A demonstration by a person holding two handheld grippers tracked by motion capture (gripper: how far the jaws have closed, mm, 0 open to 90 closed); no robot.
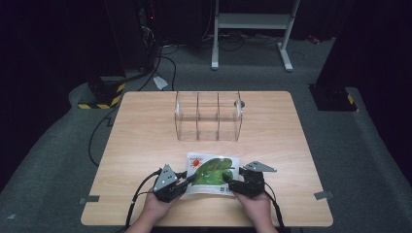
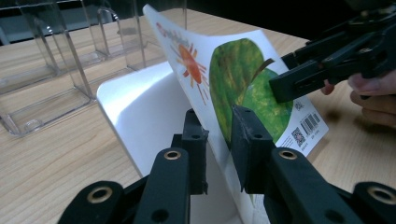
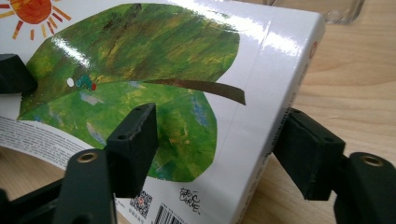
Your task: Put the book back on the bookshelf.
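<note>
Picture book being opened at near desk edge.
Left claw (image 1: 186,182) pinches the lifted cover of the book (image 1: 212,174); right claw (image 1: 229,184) straddles the spine, jaws spread, pads apparently not pressing. Book lies near-centre on desk (image 1: 145,145), near of clear organizer (image 1: 209,116). Cover raised; likely stowing in organizer remains.

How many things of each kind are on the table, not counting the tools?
Book: 1
Clear rack: 1
Total: 2
</note>
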